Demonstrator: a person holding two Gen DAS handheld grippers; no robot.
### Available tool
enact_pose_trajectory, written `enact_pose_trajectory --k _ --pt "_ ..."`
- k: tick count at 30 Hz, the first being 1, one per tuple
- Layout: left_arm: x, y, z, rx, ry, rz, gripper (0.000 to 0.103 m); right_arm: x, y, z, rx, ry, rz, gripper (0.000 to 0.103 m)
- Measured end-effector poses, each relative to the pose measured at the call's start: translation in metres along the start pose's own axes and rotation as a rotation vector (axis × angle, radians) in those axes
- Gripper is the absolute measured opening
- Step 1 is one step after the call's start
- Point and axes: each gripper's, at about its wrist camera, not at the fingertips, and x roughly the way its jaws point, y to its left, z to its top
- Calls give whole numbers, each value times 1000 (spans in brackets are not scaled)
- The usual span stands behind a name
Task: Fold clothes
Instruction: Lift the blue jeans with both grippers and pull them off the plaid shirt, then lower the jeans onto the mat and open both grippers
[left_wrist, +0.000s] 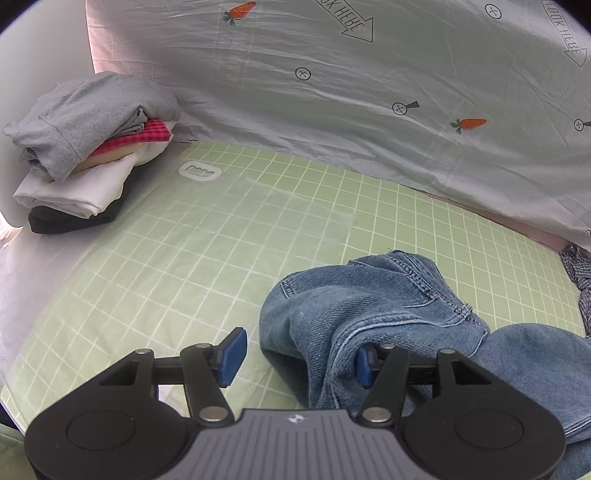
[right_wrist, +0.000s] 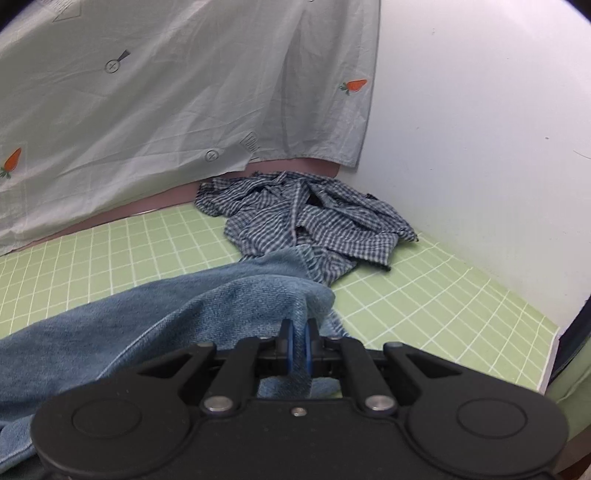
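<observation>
The blue denim jeans (left_wrist: 388, 306) are lying bunched and creased on the green grid-patterned sheet (left_wrist: 192, 251), stitched seams and a pocket edge showing. The left gripper (left_wrist: 299, 360) is standing with its jaws spread apart, gripping nothing; a denim fold is draping over and partly hiding its right blue pad. The right gripper (right_wrist: 297, 347) is pinching a fold of the jeans with its pads nearly together. The gripper body is cutting off the denim's near edge in both views.
</observation>
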Motion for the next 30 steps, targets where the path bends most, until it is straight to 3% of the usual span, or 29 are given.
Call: enact_pose_trajectory --k 5,9,13,17,21,24,30 --pt "-7 -1 -11 -23 24 -18 66 17 -30 7 -33 7 -60 7" --pt "-5 -11 -16 0 39 -8 68 42 -27 -10 -124 167 -17 10" --pt "-6 -28 -22 23 11 -12 68 45 -27 -24 -66 244 32 35" --pt "-12 -42 -21 48 -45 -6 68 35 -22 -18 -14 220 77 46" --pt "-11 -46 -14 33 -49 -38 68 29 -14 -10 -31 193 147 52" --pt "-13 -57 -14 103 -63 -12 68 29 -9 -12 -55 203 162 52" --pt "-5 -85 -13 230 -50 -41 68 30 -11 -18 -50 228 168 53"
